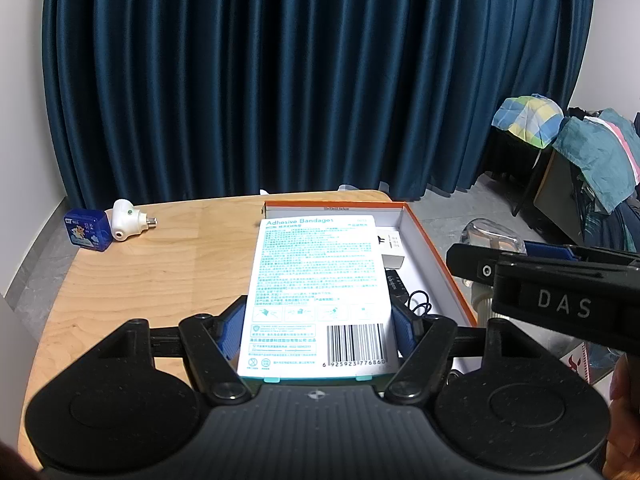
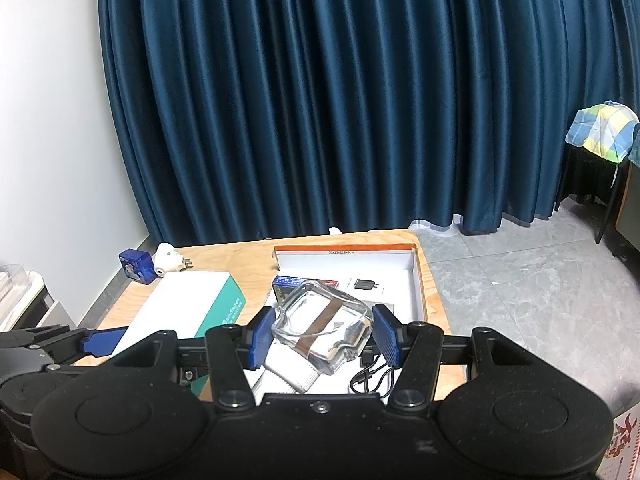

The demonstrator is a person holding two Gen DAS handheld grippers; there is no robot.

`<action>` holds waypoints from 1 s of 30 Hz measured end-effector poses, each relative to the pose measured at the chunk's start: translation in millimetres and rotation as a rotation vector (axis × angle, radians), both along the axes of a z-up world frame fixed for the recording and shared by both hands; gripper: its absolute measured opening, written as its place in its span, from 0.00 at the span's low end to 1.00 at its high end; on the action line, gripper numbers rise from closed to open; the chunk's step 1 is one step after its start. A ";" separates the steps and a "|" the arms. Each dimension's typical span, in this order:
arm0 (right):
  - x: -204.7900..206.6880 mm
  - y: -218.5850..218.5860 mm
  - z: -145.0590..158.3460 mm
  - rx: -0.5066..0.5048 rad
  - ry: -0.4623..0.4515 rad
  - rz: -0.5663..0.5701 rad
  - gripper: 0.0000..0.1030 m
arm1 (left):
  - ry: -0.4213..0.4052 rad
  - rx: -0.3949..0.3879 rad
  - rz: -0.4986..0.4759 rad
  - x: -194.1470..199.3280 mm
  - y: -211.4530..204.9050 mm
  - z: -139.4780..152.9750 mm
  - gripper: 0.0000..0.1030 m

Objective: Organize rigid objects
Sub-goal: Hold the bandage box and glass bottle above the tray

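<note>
My left gripper (image 1: 318, 314) is shut on a white and teal adhesive bandages box (image 1: 320, 272), its blue pads pressing both long sides. The box hangs over the left part of an open white carton with an orange rim (image 1: 436, 256). My right gripper (image 2: 324, 330) is shut on a clear square glass dish (image 2: 320, 320), held above the same carton (image 2: 420, 280). From the left wrist the glass dish (image 1: 492, 236) shows at the right. From the right wrist the bandages box (image 2: 188, 304) shows at the left, with one blue pad (image 2: 104, 340) of the left gripper on it.
Inside the carton lie a white charger box (image 2: 364, 285), a small blue box (image 2: 288, 284), a black cable (image 2: 372, 376) and a white ribbed item (image 2: 288, 372). On the wooden table (image 1: 140, 280) at the far left stand a blue box (image 1: 88, 232) and a white plug-in device (image 1: 128, 220). Clothes-draped furniture (image 1: 580, 148) stands off to the right.
</note>
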State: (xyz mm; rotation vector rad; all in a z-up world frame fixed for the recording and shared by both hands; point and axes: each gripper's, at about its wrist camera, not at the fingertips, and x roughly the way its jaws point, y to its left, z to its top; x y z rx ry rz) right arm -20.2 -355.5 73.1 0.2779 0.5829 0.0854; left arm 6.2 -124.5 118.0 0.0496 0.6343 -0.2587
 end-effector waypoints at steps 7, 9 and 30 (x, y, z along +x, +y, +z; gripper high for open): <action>0.1 -0.1 -0.2 -0.001 0.001 0.002 0.63 | 0.002 -0.005 -0.004 -0.4 0.8 -0.4 0.69; -0.3 0.1 -0.4 0.002 0.001 0.002 0.63 | 0.003 -0.003 -0.006 0.3 0.7 -0.8 0.69; -1.0 0.0 -1.2 0.002 0.003 0.001 0.63 | 0.003 0.001 -0.015 0.3 -1.8 -2.3 0.69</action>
